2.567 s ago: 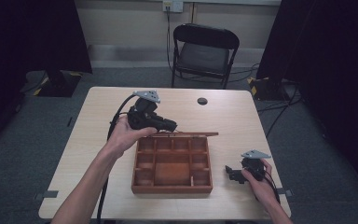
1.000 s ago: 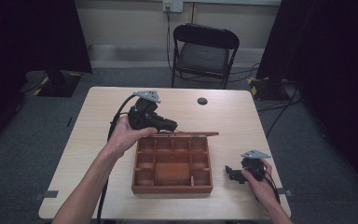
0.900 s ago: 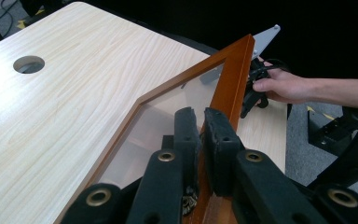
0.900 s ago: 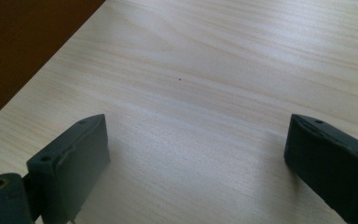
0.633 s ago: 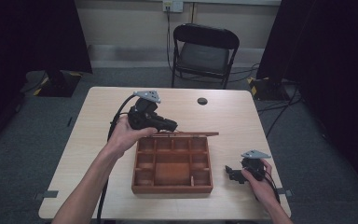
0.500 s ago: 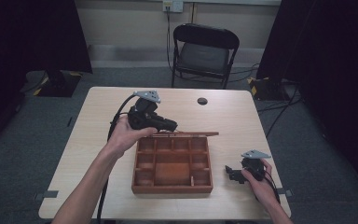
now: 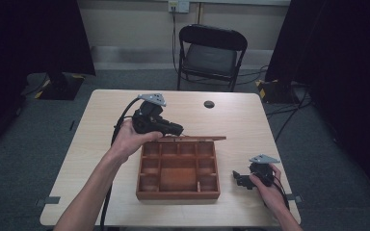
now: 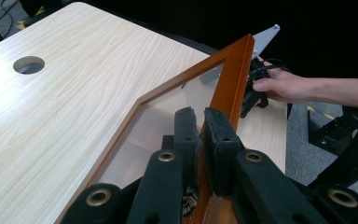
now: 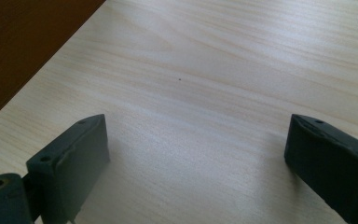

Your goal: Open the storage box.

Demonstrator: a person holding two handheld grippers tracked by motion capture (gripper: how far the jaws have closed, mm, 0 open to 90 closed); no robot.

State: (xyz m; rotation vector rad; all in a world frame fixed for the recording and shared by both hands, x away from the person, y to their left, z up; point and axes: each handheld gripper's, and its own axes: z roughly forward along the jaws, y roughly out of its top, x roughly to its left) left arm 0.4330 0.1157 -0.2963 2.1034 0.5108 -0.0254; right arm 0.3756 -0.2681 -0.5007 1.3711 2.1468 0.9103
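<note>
A brown wooden box [image 7: 178, 171] with several compartments lies in the middle of the table. Its glass-paned lid [image 7: 192, 139] stands raised along the far edge. My left gripper [image 7: 177, 130] is shut on the lid's wooden frame [image 8: 230, 77], the black jaws pinching it from both sides in the left gripper view, where the gripper [image 8: 200, 135] holds the lid upright. My right gripper [image 7: 237, 177] rests on the table to the right of the box, jaws wide open over bare wood [image 9: 196, 154]. The right hand [image 8: 284, 86] and its gripper appear beyond the lid.
A round cable hole [image 7: 209, 104] sits near the table's far edge. A black folding chair [image 7: 212, 55] stands behind the table. The box's dark side [image 9: 23, 42] lies at the upper left of the right gripper view. Dark curtains flank the room.
</note>
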